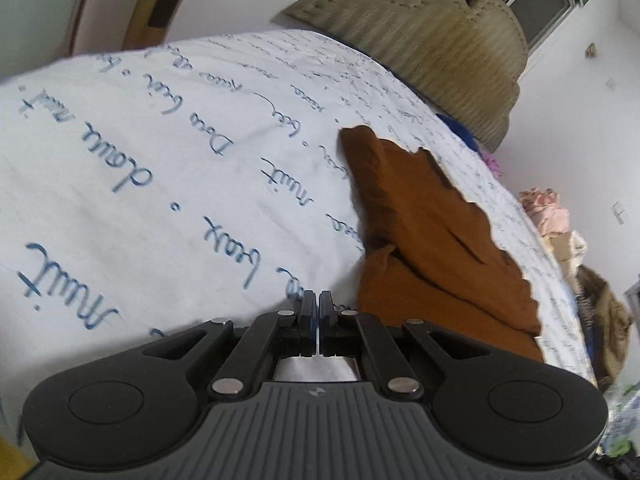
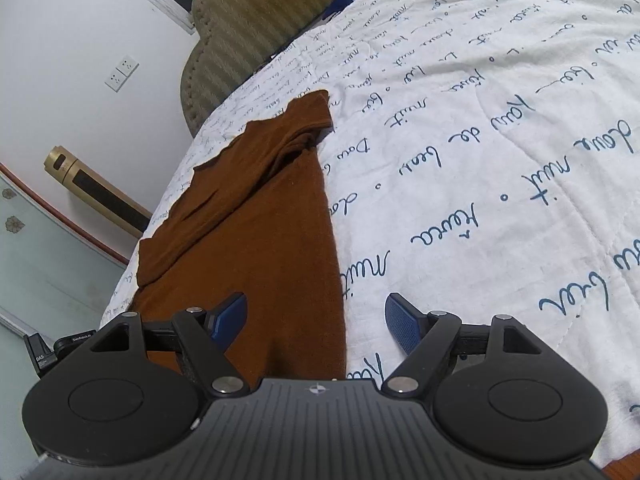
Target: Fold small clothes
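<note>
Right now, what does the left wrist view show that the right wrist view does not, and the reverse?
Only the left wrist view shows the shut left tongs, nothing visible between their tips, and a pink bundle beyond the bed.
Only the right wrist view shows the open right tongs over the garment's near end, a wall socket and a gold cylinder.
Both show the brown garment on the white quilt with blue script, and the beige headboard.

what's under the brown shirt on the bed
The brown shirt lies on the white quilt with blue handwriting, which shows all around it. Whether anything else lies beneath cannot be seen; the cloth covers it.
</note>
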The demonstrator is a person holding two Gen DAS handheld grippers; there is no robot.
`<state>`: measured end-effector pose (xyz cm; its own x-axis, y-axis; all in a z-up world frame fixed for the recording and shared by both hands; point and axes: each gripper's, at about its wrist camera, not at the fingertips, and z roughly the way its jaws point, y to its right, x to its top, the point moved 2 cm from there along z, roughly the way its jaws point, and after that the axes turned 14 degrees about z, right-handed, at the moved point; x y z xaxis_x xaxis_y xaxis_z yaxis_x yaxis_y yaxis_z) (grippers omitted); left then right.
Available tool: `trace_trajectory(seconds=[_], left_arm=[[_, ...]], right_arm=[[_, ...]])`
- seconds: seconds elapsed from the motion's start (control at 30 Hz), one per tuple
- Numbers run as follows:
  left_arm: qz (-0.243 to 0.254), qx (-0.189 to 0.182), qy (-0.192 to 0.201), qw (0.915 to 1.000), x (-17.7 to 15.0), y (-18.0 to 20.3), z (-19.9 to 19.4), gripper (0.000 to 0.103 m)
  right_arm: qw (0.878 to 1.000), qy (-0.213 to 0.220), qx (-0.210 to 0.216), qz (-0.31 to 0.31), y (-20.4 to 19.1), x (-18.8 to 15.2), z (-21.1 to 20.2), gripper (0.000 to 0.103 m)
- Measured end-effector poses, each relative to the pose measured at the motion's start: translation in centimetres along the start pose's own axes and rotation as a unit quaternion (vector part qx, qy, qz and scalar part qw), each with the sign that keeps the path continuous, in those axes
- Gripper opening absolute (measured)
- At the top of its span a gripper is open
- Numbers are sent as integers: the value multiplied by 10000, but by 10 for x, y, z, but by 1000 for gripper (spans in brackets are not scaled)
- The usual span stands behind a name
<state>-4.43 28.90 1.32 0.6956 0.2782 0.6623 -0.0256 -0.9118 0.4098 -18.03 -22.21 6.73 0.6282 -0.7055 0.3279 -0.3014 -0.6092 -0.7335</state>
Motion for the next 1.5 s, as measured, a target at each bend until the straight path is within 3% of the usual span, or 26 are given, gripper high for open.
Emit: trace_trajectory(seconds=[0.17, 0.27, 0.4, 0.57, 0.73, 1.07, 1.17, 1.23, 1.3, 1.5], left_arm=[[611, -300, 31, 9977, -13, 24, -22, 1], [760, -587, -9, 9954, -28, 37, -40, 1], [940, -649, -177, 9933, -54, 50, -54, 1], [666, -800, -408, 9937, -86, 38, -56, 1], [201, -1197, -421, 9917, -90, 26, -50, 1], [557, -1473, -305, 9871, -113, 33, -75, 5], [841, -1545, -320, 9839, -126, 41, -80, 20], [1125, -1547, -223, 9813, -135, 50, -84, 52], [1395, -1435, -51, 9797, -141, 61, -85, 71], [2153, -909, -14, 9723, -154, 78, -84, 71]], right_arm=[[9997, -114, 3, -227, -3, -3, -4, 83], [9995, -137, -17, -289, 1, -3, -8, 83], [9993, -224, 58, -285, 7, -5, -12, 83], [9980, -389, 140, -469, 9, -13, -18, 83], [9966, -582, 193, -546, 14, -16, -24, 83], [9943, -855, 515, -385, 25, -22, -34, 84], [9932, -924, 642, -299, 26, -22, -33, 84], [9920, -996, 736, -258, 27, -23, -34, 84], [9913, -1026, 795, -224, 28, -23, -34, 83], [9888, -1090, 1000, 182, 38, -15, -36, 83]])
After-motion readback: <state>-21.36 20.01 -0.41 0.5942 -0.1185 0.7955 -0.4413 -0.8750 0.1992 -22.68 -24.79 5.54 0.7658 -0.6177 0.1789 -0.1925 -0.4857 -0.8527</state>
